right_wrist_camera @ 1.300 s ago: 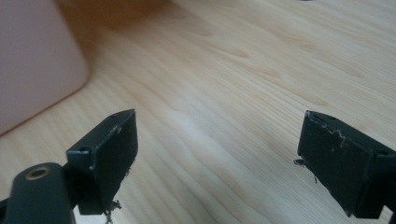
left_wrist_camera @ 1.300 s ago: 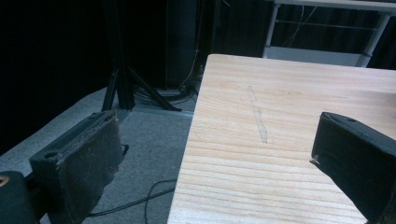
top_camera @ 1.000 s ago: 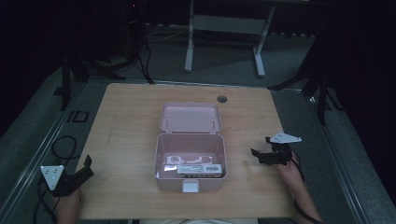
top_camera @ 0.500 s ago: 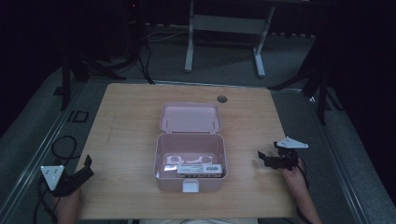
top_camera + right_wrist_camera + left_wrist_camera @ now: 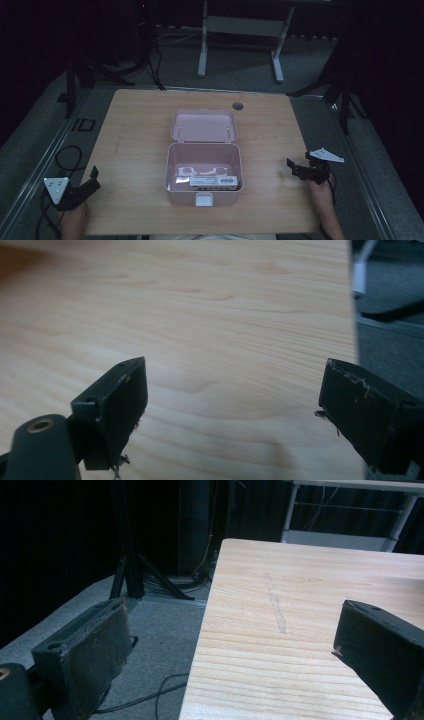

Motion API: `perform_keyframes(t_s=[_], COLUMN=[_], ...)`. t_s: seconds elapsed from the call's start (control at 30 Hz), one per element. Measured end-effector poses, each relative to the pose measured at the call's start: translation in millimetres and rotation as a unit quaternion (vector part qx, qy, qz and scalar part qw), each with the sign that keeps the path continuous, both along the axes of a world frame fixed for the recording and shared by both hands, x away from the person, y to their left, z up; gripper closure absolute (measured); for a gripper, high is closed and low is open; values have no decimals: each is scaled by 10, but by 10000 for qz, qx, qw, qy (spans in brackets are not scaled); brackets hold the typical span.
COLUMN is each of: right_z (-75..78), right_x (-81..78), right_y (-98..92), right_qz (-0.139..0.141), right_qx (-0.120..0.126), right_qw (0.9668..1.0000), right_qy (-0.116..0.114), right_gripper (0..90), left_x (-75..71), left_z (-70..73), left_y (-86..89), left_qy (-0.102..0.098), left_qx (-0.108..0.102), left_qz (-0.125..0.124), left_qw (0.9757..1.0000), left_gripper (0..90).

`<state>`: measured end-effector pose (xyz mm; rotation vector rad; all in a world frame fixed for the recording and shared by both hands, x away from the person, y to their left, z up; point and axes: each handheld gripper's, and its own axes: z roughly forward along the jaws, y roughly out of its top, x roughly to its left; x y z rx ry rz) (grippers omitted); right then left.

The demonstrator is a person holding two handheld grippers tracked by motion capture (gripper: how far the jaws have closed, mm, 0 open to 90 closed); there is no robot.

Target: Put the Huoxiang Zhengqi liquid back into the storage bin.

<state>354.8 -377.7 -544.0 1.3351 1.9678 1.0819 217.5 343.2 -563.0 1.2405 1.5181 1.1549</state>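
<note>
pink plastic, that is the box (image 5: 204, 167) at the middle of the wooden table (image 5: 135, 130), its lid (image 5: 203, 125) thrown back flat toward twelve o'clock and its front latch (image 5: 203, 200) facing me at six. inside the tray lie some white pieces and a printed white label strip (image 5: 206, 181) near the front wall; what they are i cannot make out from the high view.

my left gripper (image 5: 92, 180) sits at about eight o'clock from the box, over the table's left edge near the front corner, well apart from it. in the left gripper view (image 5: 235, 645) its jaws stand wide open with nothing between them, one jaw over the grey floor and the other over the wood grain.

my right gripper (image 5: 296, 167) rests at about three o'clock from the box, near the table's right edge, also apart from it. in the right gripper view (image 5: 232, 395) its jaws are spread wide and hold nothing, bare tabletop between them and the table's edge close by one jaw.

a round grommet hole (image 5: 237, 106) sits in the table beyond the lid, at about one o'clock.
</note>
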Motion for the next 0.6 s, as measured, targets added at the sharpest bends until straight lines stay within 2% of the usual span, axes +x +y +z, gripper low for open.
perform_keyframes(t_s=[0.1, 0.2, 0.37, 0.47, 0.6], right_z=[10, 4, -2, -20, -27], right_x=[1, 4, -5, 7, 12], right_y=[-62, -128, -151, -152, -154], right_qz=[-256, -371, -366, -362, -335], right_qx=[76, 174, 209, 200, 189], right_qw=[9996, 9992, 9991, 9989, 9989], right_qy=[-28, 42, 64, 208, 256], right_gripper=[120, 123, 123, 123, 123], left_x=[1, 1, -2, -2, 1], left_z=[0, 0, 0, -1, 0], left_y=[0, 2, 1, 2, 2], left_qy=[4, 5, -9, -14, -6], left_qx=[-2, 0, 1, -12, -14], left_qz=[2, -2, 1, 7, 0], left_qw=[10000, 10000, 10000, 10000, 10000], left_gripper=[21, 21, 21, 21, 21])
